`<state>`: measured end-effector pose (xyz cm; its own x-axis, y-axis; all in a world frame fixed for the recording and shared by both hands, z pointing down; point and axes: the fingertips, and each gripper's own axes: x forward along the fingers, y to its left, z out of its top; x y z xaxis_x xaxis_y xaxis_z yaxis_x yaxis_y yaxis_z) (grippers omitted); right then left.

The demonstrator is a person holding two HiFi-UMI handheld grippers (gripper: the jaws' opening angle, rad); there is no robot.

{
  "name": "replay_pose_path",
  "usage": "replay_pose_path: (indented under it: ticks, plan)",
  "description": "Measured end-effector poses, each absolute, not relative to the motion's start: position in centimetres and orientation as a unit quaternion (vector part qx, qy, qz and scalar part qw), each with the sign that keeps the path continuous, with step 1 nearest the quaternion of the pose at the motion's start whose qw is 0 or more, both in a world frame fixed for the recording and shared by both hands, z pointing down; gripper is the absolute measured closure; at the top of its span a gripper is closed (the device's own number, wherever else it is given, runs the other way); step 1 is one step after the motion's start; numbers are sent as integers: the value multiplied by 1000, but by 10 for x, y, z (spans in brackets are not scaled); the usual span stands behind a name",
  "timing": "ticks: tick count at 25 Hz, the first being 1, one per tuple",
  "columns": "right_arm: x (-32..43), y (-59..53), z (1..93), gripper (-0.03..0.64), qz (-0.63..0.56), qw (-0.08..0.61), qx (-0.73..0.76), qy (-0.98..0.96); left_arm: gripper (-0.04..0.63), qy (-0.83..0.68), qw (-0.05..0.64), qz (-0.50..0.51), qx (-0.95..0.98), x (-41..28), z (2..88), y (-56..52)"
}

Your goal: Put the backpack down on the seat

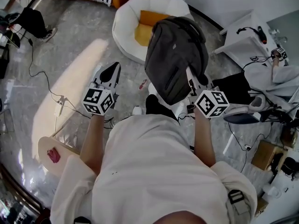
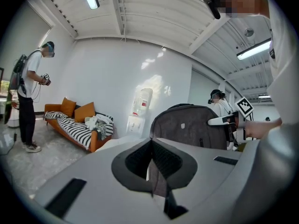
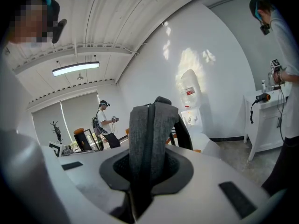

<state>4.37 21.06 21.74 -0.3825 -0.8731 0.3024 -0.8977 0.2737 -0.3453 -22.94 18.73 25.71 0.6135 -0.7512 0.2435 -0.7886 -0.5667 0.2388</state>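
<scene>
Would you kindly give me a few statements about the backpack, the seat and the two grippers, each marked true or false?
1. The fingers of the right gripper are closed on the grey backpack. True.
2. The backpack already rests on the white seat. False: it hangs in the air from the right gripper and has not been set down.
3. An orange cushion lies in the white seat. True.
4. The left gripper also grips the backpack. False: in the head view it is off to the side, apart from the backpack, and holds nothing.
</scene>
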Motion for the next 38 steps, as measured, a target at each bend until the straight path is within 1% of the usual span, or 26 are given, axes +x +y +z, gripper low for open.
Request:
replay_pose_path:
  ticks: [8,22,33,38]
  plan:
    - [61,153,223,538,224,44,541,-810,578,-446,163,63,878,-213,256,139]
    - [116,45,235,538,237,43,506,-828,578,-467,164,67,866,-146,250,45]
    - [161,-20,261,538,258,50,488,-832,578,-468,171,80,863,-92,258,-19]
    - [165,-31,268,538,255,53,486,-834,578,-474,166,82,861,-89,256,-27]
